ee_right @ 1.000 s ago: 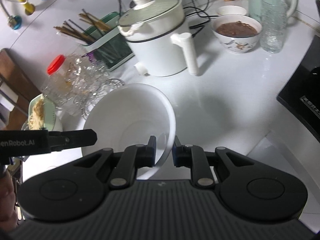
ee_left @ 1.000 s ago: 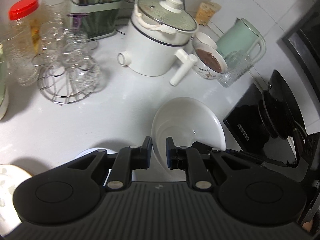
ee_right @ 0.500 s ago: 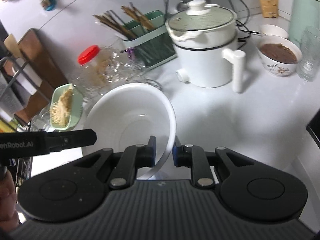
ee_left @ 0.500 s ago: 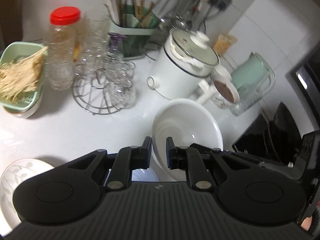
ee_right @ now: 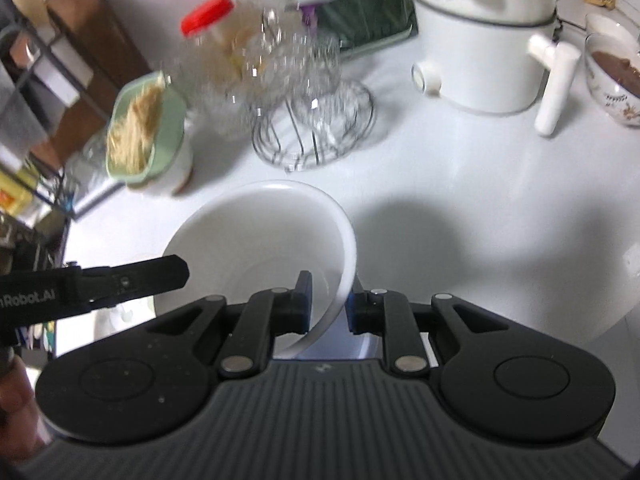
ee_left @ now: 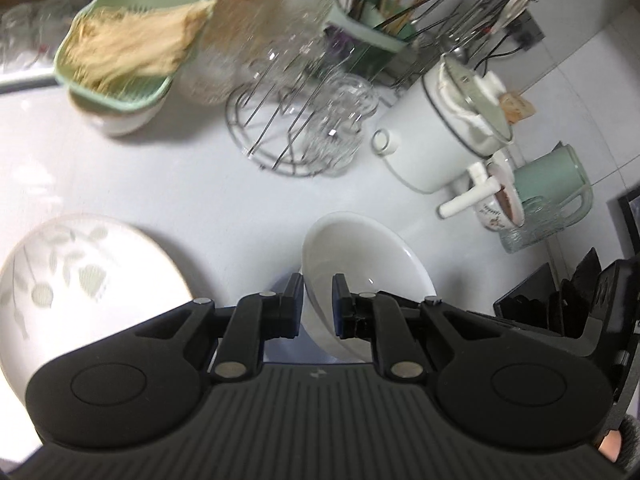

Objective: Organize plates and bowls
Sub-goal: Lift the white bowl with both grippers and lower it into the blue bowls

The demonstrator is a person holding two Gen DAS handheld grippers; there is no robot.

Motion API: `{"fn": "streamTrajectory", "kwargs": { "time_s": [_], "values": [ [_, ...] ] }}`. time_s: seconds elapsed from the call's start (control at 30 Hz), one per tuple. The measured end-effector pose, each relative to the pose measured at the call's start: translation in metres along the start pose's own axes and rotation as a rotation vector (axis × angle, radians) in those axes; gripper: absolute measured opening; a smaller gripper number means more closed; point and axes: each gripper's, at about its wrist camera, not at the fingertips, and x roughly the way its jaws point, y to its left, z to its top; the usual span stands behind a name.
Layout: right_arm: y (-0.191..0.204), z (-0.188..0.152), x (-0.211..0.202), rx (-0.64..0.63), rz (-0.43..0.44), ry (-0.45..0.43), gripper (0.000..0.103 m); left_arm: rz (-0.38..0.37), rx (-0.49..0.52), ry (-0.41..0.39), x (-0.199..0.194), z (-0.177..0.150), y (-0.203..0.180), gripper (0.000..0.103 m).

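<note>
A large white bowl (ee_left: 360,256) is held above the white counter by both grippers. My left gripper (ee_left: 317,304) is shut on its near-left rim. My right gripper (ee_right: 329,306) is shut on its right rim, and the same bowl (ee_right: 256,232) fills the middle of the right wrist view. The left gripper's finger (ee_right: 132,280) reaches in from the left there. A white plate with a leaf pattern (ee_left: 80,280) lies on the counter at the lower left of the left wrist view.
On the counter stand a wire rack with glasses (ee_left: 304,128), a green strainer of noodles on a bowl (ee_left: 124,60), a red-capped jar (ee_right: 212,60), a white electric pot (ee_right: 484,40), a bowl of brown food (ee_right: 616,76) and a green kettle (ee_left: 556,184).
Both grippers have carried the bowl to the left along the counter. The pot and kettle have slid right in view, and the leaf plate and noodle strainer have come into sight.
</note>
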Motion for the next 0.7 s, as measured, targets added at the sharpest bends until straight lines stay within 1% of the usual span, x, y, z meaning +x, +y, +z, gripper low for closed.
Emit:
{"fn": "streamTrajectory", "kwargs": {
  "time_s": [0.13,0.3,0.37,0.43,0.53,0.6,0.63,0.67,0.7],
  "values": [
    [0.002,-0.009,0.010,-0.034,-0.021,0.033,0.021,0.031,0.013,0.029,0.009,-0.012,0.006,0.016],
    [0.003,-0.018,0.024,-0.055,-0.020,0.075,0.021,0.055,-0.021,0.036,0.013,-0.019,0.016,0.016],
    [0.002,-0.019,0.025,-0.056,-0.013,0.069,0.021,0.060,-0.028,0.041,0.013,-0.021,0.018,0.016],
    [0.000,-0.019,0.023,-0.040,0.009,0.066,0.021,0.049,-0.048,0.040,0.012,-0.020,0.020,0.016],
    [-0.002,-0.020,0.020,-0.038,0.020,0.058,0.021,0.052,-0.034,0.047,0.010,-0.019,0.020,0.016],
    [-0.004,-0.021,0.020,-0.027,0.017,0.064,0.022,0.054,-0.038,0.052,0.009,-0.019,0.024,0.019],
    [-0.005,-0.021,0.020,-0.028,0.017,0.068,0.022,0.056,-0.039,0.055,0.009,-0.019,0.026,0.025],
    [-0.005,-0.022,0.019,-0.033,0.020,0.067,0.024,0.061,-0.038,0.055,0.008,-0.019,0.027,0.029],
    [-0.004,-0.021,0.018,-0.039,0.021,0.062,0.027,0.069,-0.037,0.050,0.007,-0.018,0.029,0.030]
  ]
}}
